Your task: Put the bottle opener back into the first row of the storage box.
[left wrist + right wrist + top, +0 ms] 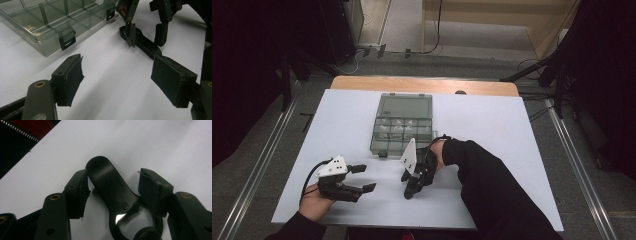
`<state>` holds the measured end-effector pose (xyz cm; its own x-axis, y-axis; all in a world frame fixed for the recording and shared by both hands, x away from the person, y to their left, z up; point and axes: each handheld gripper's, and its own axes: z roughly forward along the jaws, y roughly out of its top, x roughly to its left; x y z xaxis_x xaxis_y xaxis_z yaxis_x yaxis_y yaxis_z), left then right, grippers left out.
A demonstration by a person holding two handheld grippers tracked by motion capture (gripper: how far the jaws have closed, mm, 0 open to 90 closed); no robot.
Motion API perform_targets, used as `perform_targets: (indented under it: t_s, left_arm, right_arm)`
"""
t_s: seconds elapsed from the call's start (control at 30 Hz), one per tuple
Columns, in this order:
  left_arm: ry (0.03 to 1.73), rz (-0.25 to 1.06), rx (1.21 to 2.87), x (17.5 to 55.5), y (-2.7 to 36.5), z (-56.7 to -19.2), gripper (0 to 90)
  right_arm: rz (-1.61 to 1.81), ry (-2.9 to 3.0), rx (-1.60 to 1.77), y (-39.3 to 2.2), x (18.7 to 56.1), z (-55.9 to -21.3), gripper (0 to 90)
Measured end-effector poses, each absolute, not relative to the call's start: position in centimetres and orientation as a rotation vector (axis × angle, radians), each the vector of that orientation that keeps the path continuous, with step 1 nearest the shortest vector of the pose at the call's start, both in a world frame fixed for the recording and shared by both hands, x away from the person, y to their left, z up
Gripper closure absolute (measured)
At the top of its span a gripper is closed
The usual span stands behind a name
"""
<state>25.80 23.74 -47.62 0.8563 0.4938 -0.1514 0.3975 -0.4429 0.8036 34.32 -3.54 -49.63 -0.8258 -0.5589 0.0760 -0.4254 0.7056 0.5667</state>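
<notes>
A white table (512, 130) is carrying a clear plastic compartment box (402, 125) near its middle, lid standing open toward the far edge. Compartments are looking empty or nearly so — contents too faint to tell. Two dark latches (67, 40) are hanging on the box's front wall in the left gripper view.

The left gripper (364, 178) is resting low at the near left of the table, held in a hand (314, 201) coming in from the bottom edge. Its jaws are standing wide apart, gripping nothing; in its own view the two black pads (68, 78) are framing bare table surface, with the box off to the upper left.

The right gripper (408, 185) is sitting just in front of the box, pointing down and back toward the person, the arm in a black sleeve (492, 190). Its jaws are spread, not clamped. Between them a flat black plastic piece (112, 192) is lying on the table — a rounded tab at one end, a ring-shaped opening at the other, small moulded marks on its face. One pad (78, 190) is sitting right against the tab's edge; the other is standing clear of it with a gap showing. In the left gripper view the same piece is lying flat under the right gripper's fingertips, near the box's front corner.
</notes>
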Motion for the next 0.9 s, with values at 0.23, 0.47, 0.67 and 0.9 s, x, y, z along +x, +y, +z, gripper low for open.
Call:
perform_targets:
  t_s: [0.23, 0.47, 0.67, 0.9]
  left_arm:
    - [0.649, 0.13, 2.089, 25.81, 23.74, -47.63, 24.7]
    - [0.647, 0.129, 2.091, 25.8, 23.79, -47.58, 24.7]
    - [0.647, 0.128, 2.092, 25.79, 23.78, -47.58, 24.7]
    - [0.643, 0.115, 2.098, 25.78, 23.64, -47.7, 24.7]
  right_arm:
    - [-0.815, -2.678, 0.799, -3.64, 34.29, -49.7, 46.5]
    - [-0.849, -2.706, 0.79, -3.83, 34.26, -49.76, 57.7]
    - [-0.86, -2.722, 0.765, -3.78, 34.34, -49.72, 65.5]
    - [-0.872, -2.719, 0.673, -3.94, 34.42, -49.71, 65.8]
